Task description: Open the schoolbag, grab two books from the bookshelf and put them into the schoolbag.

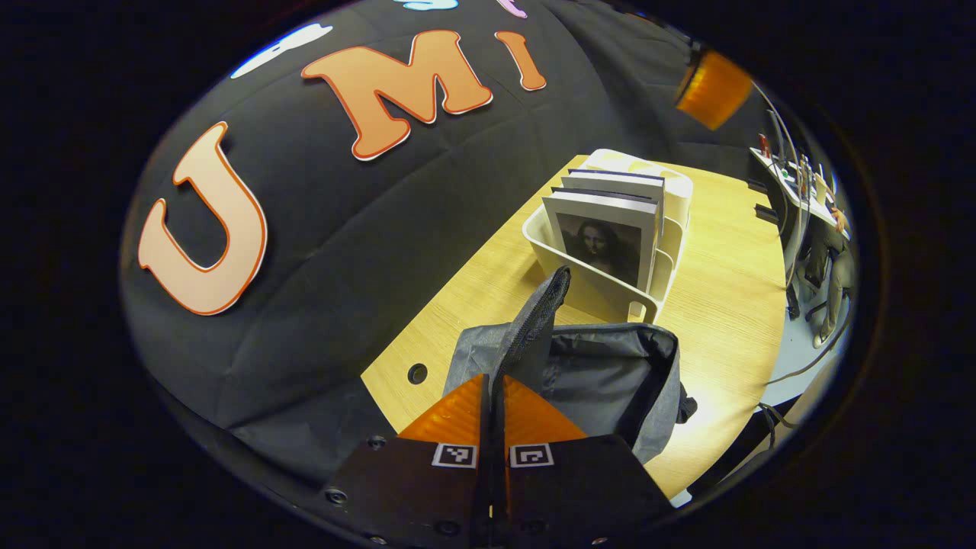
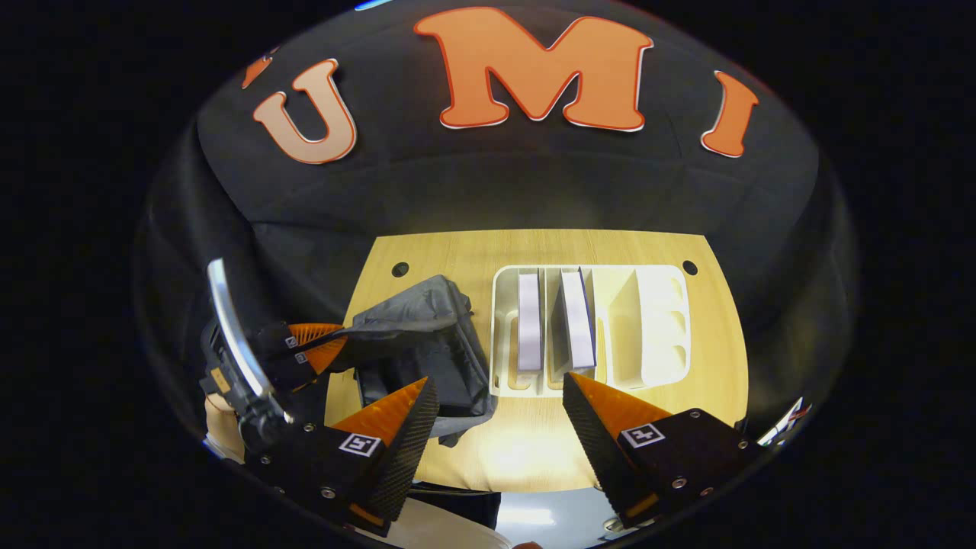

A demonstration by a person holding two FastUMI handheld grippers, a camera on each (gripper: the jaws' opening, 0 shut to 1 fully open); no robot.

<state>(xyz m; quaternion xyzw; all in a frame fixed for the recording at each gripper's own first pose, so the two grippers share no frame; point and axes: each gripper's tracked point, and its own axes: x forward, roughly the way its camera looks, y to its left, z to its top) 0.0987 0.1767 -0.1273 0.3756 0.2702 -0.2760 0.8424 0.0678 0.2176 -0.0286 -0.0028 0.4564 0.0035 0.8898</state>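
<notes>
Pinching the schoolbag (image 1: 587, 366) flap, the left gripper (image 1: 492, 396) holds it open while the right gripper (image 2: 496, 412), jaws wide, faces two books (image 2: 553, 324) in the bookshelf (image 2: 656, 328) on the worktop (image 2: 717, 381).

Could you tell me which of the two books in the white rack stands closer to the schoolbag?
The book in the slot at the rack's schoolbag end; the other book stands one slot farther from the schoolbag.

A light wooden counter (image 2: 709, 366) carries a dark grey schoolbag (image 2: 427, 358) at left and a white bookshelf (image 2: 663, 328) just right of it.
</notes>
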